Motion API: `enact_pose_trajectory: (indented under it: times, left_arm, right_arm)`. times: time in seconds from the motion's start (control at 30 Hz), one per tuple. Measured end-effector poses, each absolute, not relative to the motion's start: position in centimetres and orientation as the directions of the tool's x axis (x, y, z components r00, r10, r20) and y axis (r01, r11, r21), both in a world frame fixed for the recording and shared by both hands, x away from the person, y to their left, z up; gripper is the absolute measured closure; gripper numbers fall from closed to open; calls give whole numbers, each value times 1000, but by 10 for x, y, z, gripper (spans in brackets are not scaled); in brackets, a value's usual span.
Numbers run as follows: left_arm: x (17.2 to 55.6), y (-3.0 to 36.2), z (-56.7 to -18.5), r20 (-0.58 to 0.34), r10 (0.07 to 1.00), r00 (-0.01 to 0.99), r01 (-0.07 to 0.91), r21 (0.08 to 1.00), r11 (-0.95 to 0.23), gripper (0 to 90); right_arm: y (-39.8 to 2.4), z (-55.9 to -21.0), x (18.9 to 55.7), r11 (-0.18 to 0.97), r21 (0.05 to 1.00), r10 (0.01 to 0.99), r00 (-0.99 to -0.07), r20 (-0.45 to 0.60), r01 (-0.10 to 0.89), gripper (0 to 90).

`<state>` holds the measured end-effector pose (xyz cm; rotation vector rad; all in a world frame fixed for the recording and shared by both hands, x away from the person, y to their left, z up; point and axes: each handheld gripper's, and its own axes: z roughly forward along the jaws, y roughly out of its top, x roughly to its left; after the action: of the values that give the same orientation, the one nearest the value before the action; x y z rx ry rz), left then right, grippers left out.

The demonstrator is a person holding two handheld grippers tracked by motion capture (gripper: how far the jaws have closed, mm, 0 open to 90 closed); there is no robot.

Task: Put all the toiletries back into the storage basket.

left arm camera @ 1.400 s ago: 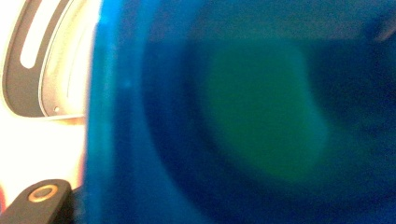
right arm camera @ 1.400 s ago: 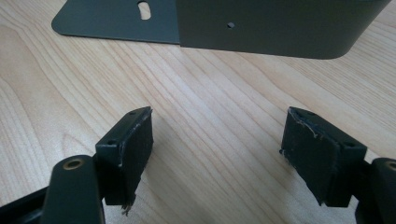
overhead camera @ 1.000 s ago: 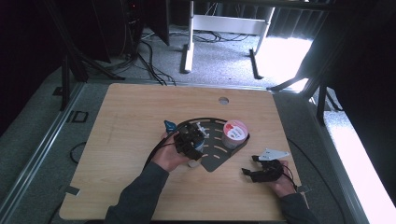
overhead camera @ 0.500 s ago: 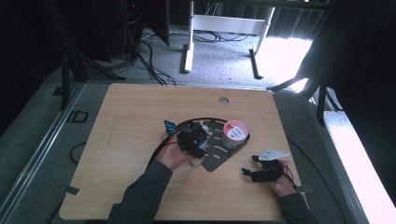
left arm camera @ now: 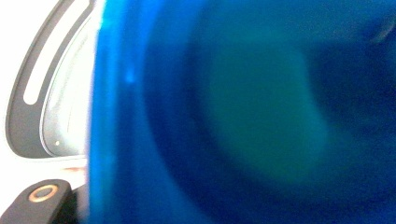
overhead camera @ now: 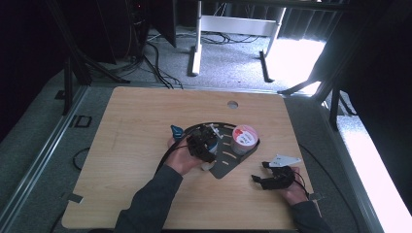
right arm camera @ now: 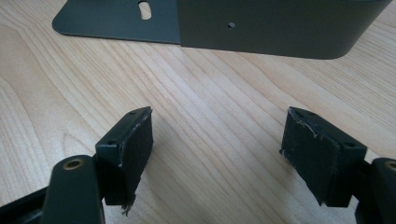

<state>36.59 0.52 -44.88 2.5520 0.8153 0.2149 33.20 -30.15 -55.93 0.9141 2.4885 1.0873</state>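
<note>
Barely shifted since a second ago: left gripper [overhead camera: 203, 144] hovering at the same spot over the black fan-shaped plate [overhead camera: 228, 162], right gripper [overhead camera: 273, 175] parked as before.

Seen close through the left gripper view: a blue translucent object [left arm camera: 243, 112], blurred, pressed right up to the lens, with a curved slotted edge of the plate [left arm camera: 28, 93] at 9 o'clock. Held between the jaws at about half spread, apparently clasped; pad contact itself hidden by the blur. From the high view, hardly any blue visible under the left hand [overhead camera: 182, 158]; instead, a small teal piece [overhead camera: 176, 130] on the wooden table [overhead camera: 126, 121] at 10 o'clock from the gripper, and a pink-and-white tape roll [overhead camera: 244, 138] standing on the plate at 3 o'clock.

Through the right gripper view: jaws spread wide, nothing between the pads [right arm camera: 135, 140], bare wood grain below, the dark plate's upturned wall [right arm camera: 280, 28] at 12 o'clock. Released, then.

Left forearm reaching in from 6 o'clock, angled toward 1 o'clock, hand curled around the gripper body. Right hand [overhead camera: 294, 189] low near the table's 5 o'clock corner, gripper lying nearly level, pointing toward the plate at 10 o'clock.
</note>
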Motion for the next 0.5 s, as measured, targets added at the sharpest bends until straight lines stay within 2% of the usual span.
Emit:
enact_pose_trajectory:
  times: [0.5]
  left_arm:
    - [372,-3,-449,15,588,809,515,465,-720,550]
  right_arm:
    - [-302,-559,332,517,734,646,-763,2,440,246]
